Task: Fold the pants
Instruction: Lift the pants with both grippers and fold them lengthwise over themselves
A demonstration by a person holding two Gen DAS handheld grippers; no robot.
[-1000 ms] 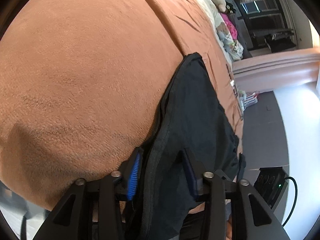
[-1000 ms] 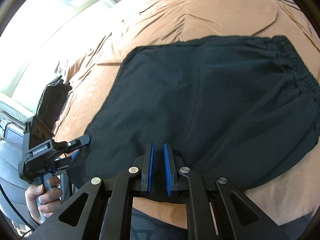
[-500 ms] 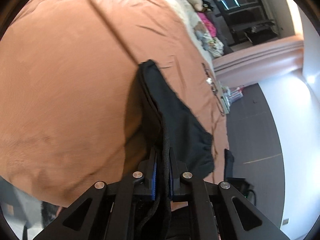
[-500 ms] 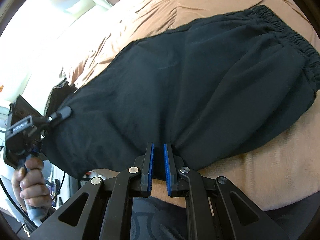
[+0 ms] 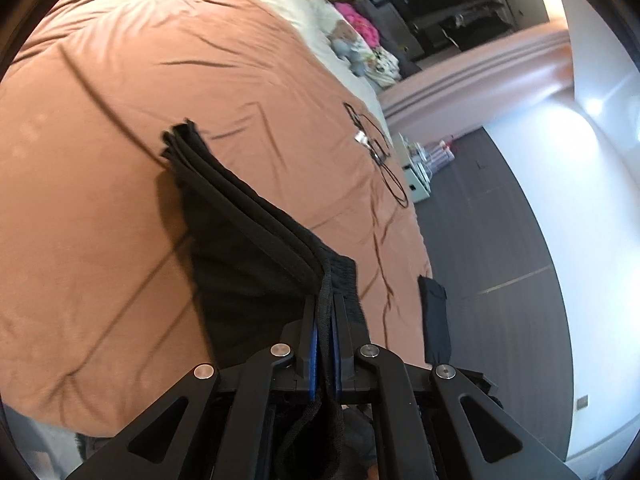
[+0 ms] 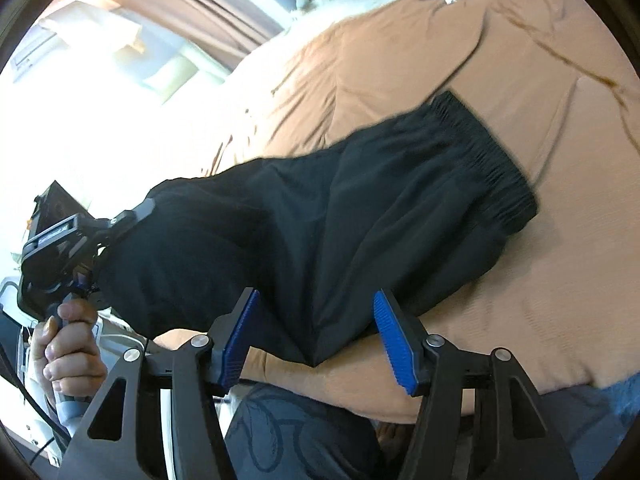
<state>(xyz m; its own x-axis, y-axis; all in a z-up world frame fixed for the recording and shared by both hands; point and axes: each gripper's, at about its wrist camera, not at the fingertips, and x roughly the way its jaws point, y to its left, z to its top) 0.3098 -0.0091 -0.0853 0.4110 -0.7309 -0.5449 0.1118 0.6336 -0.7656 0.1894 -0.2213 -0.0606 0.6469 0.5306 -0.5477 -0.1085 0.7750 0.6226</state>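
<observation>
The black pants (image 6: 320, 216) lie part-folded on the brown bedspread (image 6: 400, 64), their waistband end resting on it and the other end raised off the bed. The left gripper (image 5: 325, 312) is clamped on that raised hem, while the right gripper (image 6: 316, 332) has just been opening, the cloth's corner loose between its blue pads (image 6: 394, 340). With one grip only, the stacked layers could slide apart or sag crooked as the hem swings over
</observation>
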